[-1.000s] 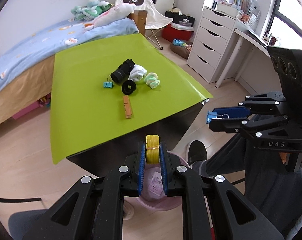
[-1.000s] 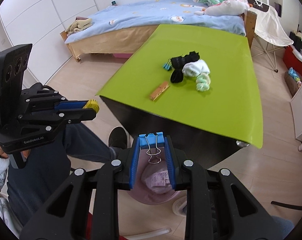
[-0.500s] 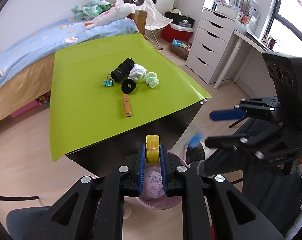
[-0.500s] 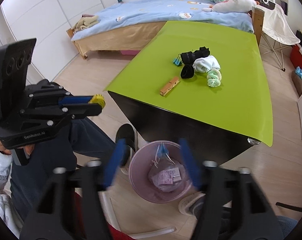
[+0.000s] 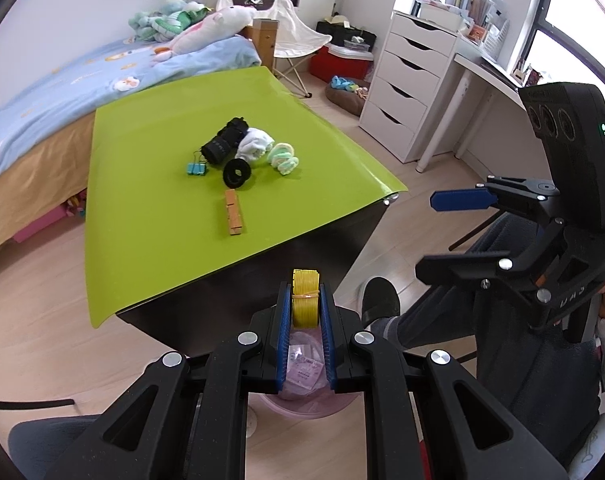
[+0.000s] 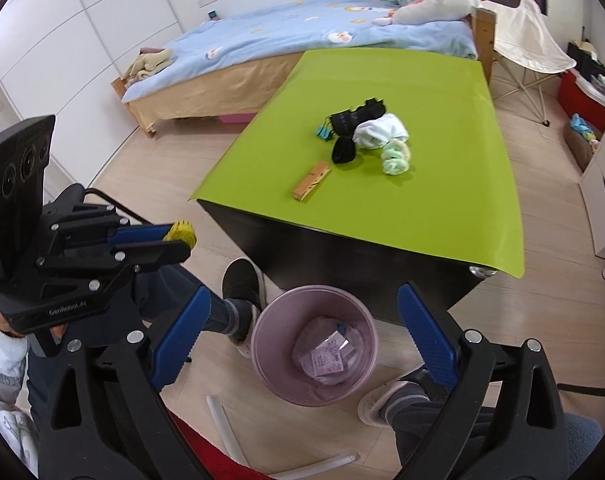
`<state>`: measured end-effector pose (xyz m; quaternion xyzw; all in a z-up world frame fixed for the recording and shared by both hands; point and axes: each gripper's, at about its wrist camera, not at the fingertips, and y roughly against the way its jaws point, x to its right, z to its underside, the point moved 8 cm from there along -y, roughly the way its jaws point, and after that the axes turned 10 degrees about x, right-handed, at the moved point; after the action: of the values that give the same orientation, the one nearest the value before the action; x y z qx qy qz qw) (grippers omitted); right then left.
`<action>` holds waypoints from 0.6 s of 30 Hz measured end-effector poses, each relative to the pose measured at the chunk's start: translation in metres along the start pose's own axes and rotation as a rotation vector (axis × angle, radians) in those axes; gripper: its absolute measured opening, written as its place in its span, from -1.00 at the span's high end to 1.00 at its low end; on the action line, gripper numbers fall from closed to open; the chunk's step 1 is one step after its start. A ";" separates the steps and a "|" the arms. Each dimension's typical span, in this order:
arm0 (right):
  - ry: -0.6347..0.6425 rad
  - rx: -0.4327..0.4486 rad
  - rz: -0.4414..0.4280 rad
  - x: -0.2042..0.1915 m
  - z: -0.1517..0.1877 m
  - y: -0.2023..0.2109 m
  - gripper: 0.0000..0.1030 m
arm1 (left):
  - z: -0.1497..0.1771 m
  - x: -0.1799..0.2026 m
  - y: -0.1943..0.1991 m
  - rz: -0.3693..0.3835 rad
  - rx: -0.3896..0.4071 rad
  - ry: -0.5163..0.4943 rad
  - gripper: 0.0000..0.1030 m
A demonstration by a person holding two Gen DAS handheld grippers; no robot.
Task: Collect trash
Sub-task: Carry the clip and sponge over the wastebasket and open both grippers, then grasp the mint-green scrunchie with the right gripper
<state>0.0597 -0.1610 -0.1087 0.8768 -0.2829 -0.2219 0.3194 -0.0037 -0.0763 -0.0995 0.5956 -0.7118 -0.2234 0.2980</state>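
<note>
since a second ago the right gripper (image 6: 302,334) has spread its jaws wide and the blue binder clip it pinched is gone from between them, apparently dropped into the pink bin (image 6: 314,346) at the bottom centre of the right wrist view; a small blue thing lies among the wrappers there, though i cannot say for sure it is that clip. the left gripper (image 5: 305,334) is clamped on a yellow spool (image 5: 305,300), low in the middle of its own view, right above the bin's rim (image 5: 302,408). the step in hand looks like dumping; next the left jaws should part while the spool hangs over the opening. on the green table (image 5: 142,208), upper centre, wait a wooden clothespin (image 5: 233,218), black ring (image 5: 237,173) and teal clips (image 5: 196,168)
</note>
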 end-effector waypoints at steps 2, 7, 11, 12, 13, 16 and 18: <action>-0.010 0.007 0.015 0.004 -0.001 0.003 -0.82 | -0.001 0.003 0.000 0.009 -0.001 -0.006 0.73; -0.030 0.021 0.034 0.014 -0.002 0.009 -0.82 | -0.002 0.008 0.000 0.032 0.000 -0.006 0.67; -0.037 0.025 0.039 0.017 -0.002 0.012 -0.82 | -0.001 0.009 -0.003 0.037 -0.005 0.000 -0.02; -0.038 0.027 0.041 0.017 -0.002 0.012 -0.82 | -0.001 0.010 -0.002 0.043 0.001 0.007 -0.16; -0.038 0.029 0.040 0.017 -0.002 0.012 -0.83 | -0.002 0.010 -0.001 0.046 0.007 0.013 -0.46; -0.043 0.035 0.039 0.017 -0.002 0.012 -0.87 | -0.005 0.009 -0.001 0.041 0.023 0.023 -0.72; -0.045 0.039 0.042 0.018 -0.003 0.012 -0.89 | -0.005 0.006 -0.002 0.018 0.021 0.027 -0.81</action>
<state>0.0701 -0.1784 -0.1024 0.8715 -0.3127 -0.2293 0.3002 0.0005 -0.0821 -0.0961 0.5951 -0.7154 -0.2049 0.3034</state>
